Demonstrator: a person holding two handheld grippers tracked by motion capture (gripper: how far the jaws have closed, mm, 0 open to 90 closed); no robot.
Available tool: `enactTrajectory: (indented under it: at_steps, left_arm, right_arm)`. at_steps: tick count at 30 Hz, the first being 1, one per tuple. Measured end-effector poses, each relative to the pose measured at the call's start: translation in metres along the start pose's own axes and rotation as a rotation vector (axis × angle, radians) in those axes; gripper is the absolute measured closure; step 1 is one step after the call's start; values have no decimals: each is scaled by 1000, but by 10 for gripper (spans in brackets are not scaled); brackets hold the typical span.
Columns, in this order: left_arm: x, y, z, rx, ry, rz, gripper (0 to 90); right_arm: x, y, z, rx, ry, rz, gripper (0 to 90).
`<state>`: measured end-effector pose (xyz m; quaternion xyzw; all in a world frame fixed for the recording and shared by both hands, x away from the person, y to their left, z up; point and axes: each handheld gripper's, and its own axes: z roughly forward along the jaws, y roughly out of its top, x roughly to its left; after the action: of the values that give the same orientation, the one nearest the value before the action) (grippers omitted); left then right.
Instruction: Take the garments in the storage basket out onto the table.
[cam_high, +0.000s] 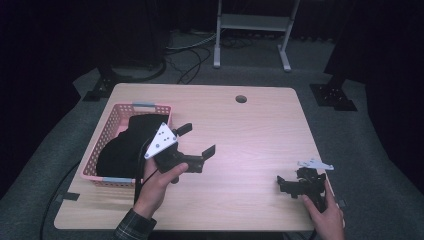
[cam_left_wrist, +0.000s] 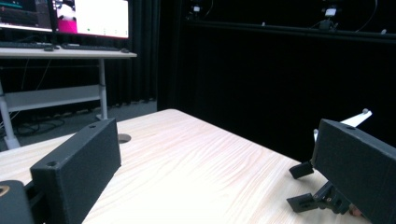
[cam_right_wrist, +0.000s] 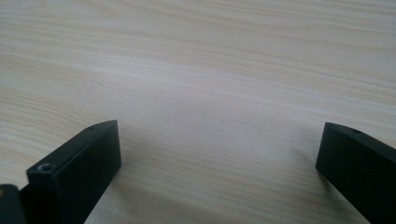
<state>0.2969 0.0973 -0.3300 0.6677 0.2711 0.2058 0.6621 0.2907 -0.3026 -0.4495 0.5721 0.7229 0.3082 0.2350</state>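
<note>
High view. The left tool (cam_high: 197, 140), held in the person's left hand (cam_high: 159, 182), hovers over the wooden table (cam_high: 250, 130) just to the right of a pink basket (cam_high: 107, 132). Its jaws stand wide apart and hold nothing. A grey three-cornered plate (cam_high: 161, 140) caps the tool. A black garment (cam_high: 127, 145) lies inside the basket, heaped against its right wall and close beside the left tool; whether the tool's body touches the cloth cannot be told, since the plate and the hand overlap that edge. The basket's near right corner is covered by the hand and the trailing cable. The right tool (cam_high: 284, 184), held in the right hand (cam_high: 327, 215), sits low at the table's near right edge, well apart from the basket and garment. Its jaws are dark and small here, and their gap is hard to make out.

Left gripper view. The two black jaws rise spread wide with bare table (cam_left_wrist: 187, 158) between them. The right tool (cam_left_wrist: 301, 186) appears farther off, partly cut off behind the right-hand jaw. A desk with monitors (cam_left_wrist: 93, 18) stands in the dim background.

Right gripper view. The jaws are set far apart, empty, just above the wood grain of the table (cam_right_wrist: 210, 93).
</note>
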Motion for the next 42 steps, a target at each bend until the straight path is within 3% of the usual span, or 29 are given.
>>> enactTrajectory:
  at_steps: [17,26,42]
  left_arm:
    - [4,22,-1,-2,-4,5,3]
    - [6,31,8,56,-20,5,3]
    - [11,50,3,54,-27,0,4]
  right_arm:
    - [0,0,0,0,0,1,0]
    - [0,0,0,0,0,1,0]
    - [0,0,0,0,0,1,0]
